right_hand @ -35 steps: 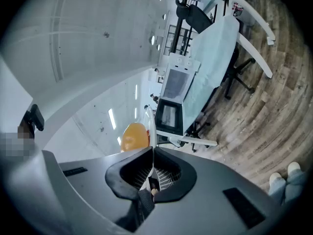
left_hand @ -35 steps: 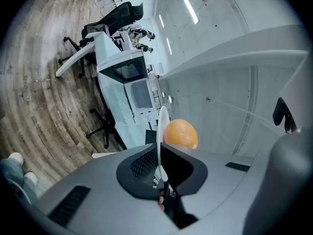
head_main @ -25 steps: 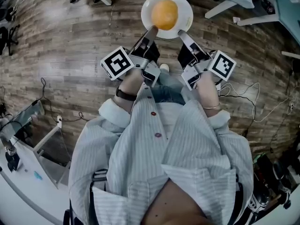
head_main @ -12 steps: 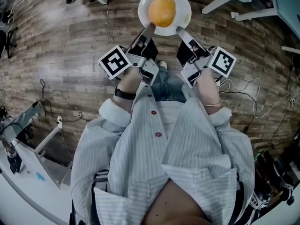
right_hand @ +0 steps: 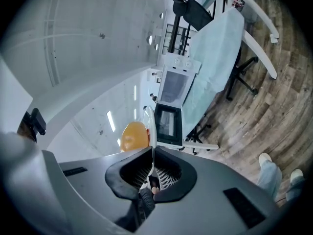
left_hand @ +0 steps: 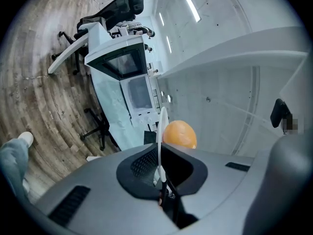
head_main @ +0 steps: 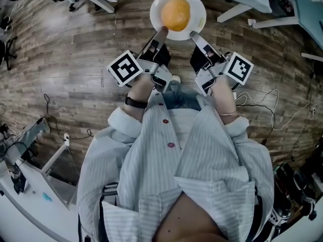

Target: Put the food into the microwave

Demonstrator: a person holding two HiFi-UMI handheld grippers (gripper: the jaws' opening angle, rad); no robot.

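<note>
A round orange food [head_main: 175, 13] lies on a white plate [head_main: 198, 20] carried level above the wooden floor. My left gripper [head_main: 162, 31] is shut on the plate's near-left rim, and my right gripper [head_main: 194, 35] is shut on its near-right rim. In the left gripper view the plate [left_hand: 161, 126] shows edge-on between the left gripper's [left_hand: 160, 173] jaws, with the food [left_hand: 179, 134] beyond. The right gripper view shows the plate rim [right_hand: 150, 126] pinched in the right gripper [right_hand: 151, 173], the food [right_hand: 134, 135] beside it. A black-fronted microwave [right_hand: 167, 124] stands ahead.
A white appliance with knobs [right_hand: 175, 84] sits next to the microwave on a table under a pale blue cloth [right_hand: 215, 58]. Office chairs [left_hand: 115, 13] and white table legs [head_main: 237, 9] stand around. Cables [head_main: 272, 97] trail on the floor at right.
The floor has slid under me as I walk forward with the plate; a table and chair base have come into view at upper left. Both grips on the plate are unchanged.
</note>
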